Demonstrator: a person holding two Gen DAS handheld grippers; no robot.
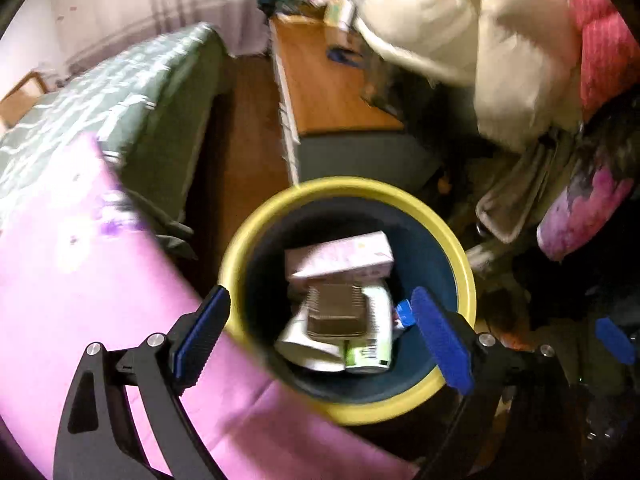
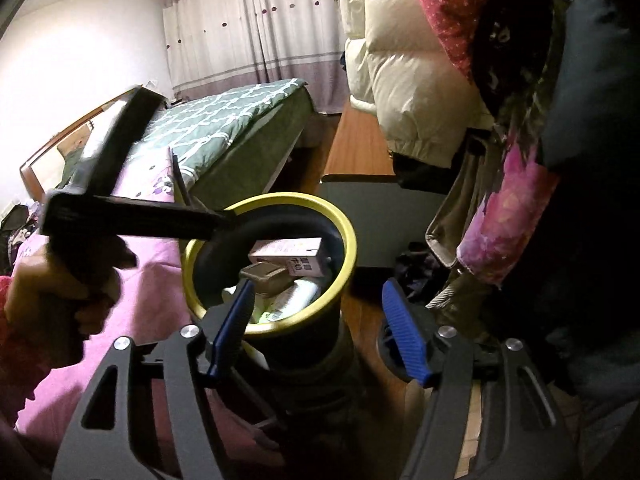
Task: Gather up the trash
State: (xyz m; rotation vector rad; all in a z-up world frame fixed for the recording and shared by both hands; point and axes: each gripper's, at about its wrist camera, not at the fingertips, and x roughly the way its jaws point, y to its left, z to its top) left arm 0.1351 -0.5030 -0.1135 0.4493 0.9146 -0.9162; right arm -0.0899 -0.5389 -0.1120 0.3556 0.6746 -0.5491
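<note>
Now both grippers, left gripper (image 1: 320, 336) and right gripper (image 2: 320, 332), gape empty over the round yellow-rimmed plastic bin (image 1: 464, 276); its pale pink cardboard carton (image 1: 340, 256) looks light, crushable, best pinched across flat faces.

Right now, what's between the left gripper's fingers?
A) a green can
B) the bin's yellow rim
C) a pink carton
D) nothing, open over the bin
D: the left gripper stands wide open with no item between its blue pads, above the yellow-rimmed bin; the pink carton and the other trash lie down inside the bin.
</note>
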